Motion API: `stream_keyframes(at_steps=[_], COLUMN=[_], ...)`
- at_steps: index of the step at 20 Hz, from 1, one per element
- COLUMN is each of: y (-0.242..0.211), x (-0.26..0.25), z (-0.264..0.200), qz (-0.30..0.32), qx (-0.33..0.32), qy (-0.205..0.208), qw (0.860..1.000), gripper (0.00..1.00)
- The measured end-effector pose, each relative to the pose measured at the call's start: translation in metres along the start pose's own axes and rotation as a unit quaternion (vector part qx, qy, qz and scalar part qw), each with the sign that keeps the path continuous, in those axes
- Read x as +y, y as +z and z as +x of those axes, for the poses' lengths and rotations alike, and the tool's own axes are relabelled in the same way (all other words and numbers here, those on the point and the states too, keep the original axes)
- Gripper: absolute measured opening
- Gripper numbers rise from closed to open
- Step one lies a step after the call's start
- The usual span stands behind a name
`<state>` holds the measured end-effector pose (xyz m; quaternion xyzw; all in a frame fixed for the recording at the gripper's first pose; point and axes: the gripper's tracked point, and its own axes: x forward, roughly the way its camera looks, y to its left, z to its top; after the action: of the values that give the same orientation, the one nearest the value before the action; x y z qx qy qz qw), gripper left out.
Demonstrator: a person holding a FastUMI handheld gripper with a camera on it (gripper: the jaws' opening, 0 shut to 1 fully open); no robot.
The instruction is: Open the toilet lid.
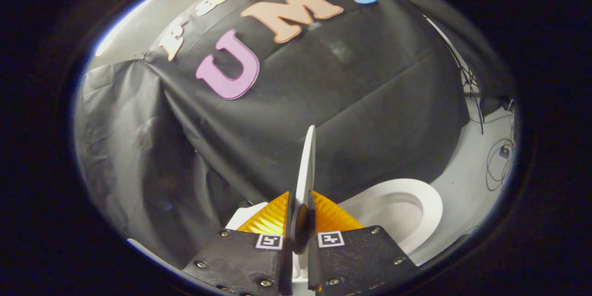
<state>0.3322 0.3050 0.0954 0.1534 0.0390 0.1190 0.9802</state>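
Where the two fingers come together at the near end of the scene, the tool is clamped on the lid, one finger pressing on each face of it. The lid shows edge-on as a thin white blade that rises from between the fingertips and leans slightly away from upright, its top edge reaching well above them against the dark cloth. Just beside the fingers on one side lies the toilet, its white seat ring and open bowl uncovered. On the other side of the fingers a small white corner of the toilet peeks out. Beyond the bowl, the pale floor carries some loose cables. Farthest back hangs the black cloth wall, creased and draped in folds.
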Motion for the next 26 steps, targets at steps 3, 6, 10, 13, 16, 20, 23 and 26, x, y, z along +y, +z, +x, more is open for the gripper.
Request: stream_keyframes(at_steps=[3, 6, 10, 13, 16, 20, 23, 26], y=[-0.001, -0.005, -0.01, -0.018, -0.028, -0.044, -0.055, -0.067], x=[0.031, 0.057, 0.094, 0.123, 0.151, 0.184, 0.202, 0.219], z=[0.004, 0.01, 0.015, 0.018, 0.023, 0.027, 0.03, 0.032], qz=[-0.036, -0.063, -0.08, -0.098, -0.125, -0.155, -0.166, -0.185], qx=[-0.005, -0.011, -0.019, -0.016, -0.008, 0.003, 0.01, 0.018], qy=[0.011, 0.02, 0.046, 0.064, 0.083, 0.107, 0.118, 0.127], qw=[0.999, 0.998, 0.996, 0.993, 0.989, 0.982, 0.979, 0.974], gripper=[0.13, 0.14, 0.13, 0.14, 0.14, 0.14, 0.14, 0.14])
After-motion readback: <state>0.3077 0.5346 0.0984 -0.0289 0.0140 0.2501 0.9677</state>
